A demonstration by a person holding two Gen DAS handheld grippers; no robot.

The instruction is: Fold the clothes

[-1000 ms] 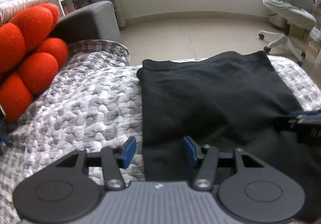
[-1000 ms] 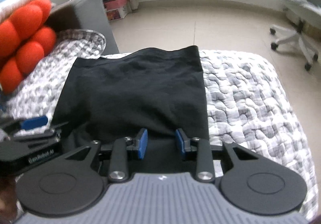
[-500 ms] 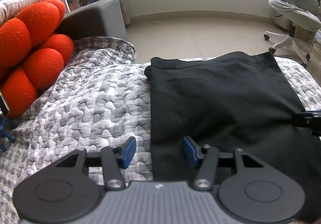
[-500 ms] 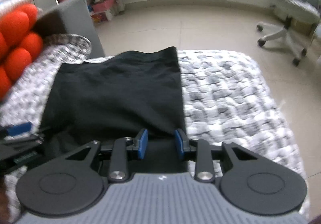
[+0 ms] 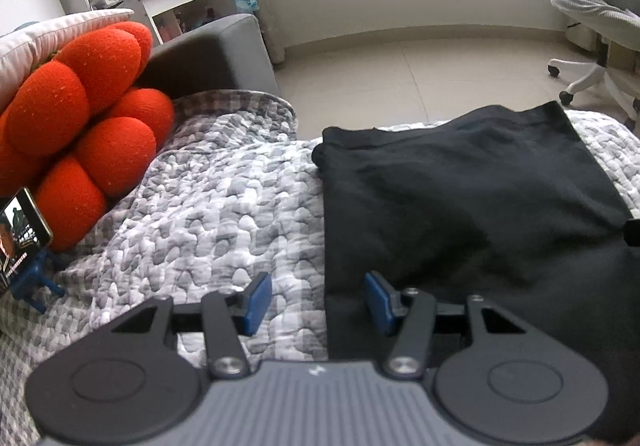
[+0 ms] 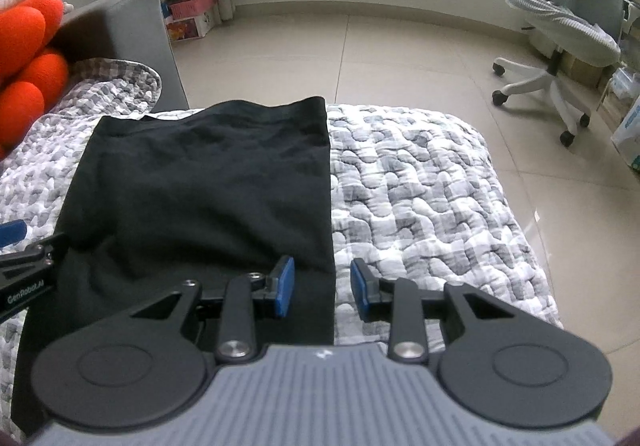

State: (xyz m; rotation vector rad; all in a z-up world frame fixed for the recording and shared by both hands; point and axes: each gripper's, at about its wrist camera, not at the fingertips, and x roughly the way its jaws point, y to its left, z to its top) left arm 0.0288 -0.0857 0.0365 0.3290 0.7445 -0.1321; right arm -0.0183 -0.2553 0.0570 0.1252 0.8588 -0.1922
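A black garment (image 5: 460,198) (image 6: 208,182) lies flat on a grey-and-white quilted cover (image 5: 208,214) (image 6: 420,198), folded into a long rectangle. My left gripper (image 5: 316,302) is open and straddles the garment's left edge near its close end, with nothing held. My right gripper (image 6: 322,292) is open over the garment's right edge, one blue pad above the cloth and one above the quilt. The left gripper's tip (image 6: 16,242) shows at the left border of the right wrist view.
A red bumpy cushion (image 5: 80,126) and a phone on a blue stand (image 5: 20,230) sit at the left. A grey sofa arm (image 5: 208,50) rises behind. A white office chair (image 6: 560,42) stands on the tiled floor beyond the bed's far right.
Both grippers have drifted outward toward the garment's side edges and lifted a little. The right gripper's fingers have spread wider. The garment lies unmoved.
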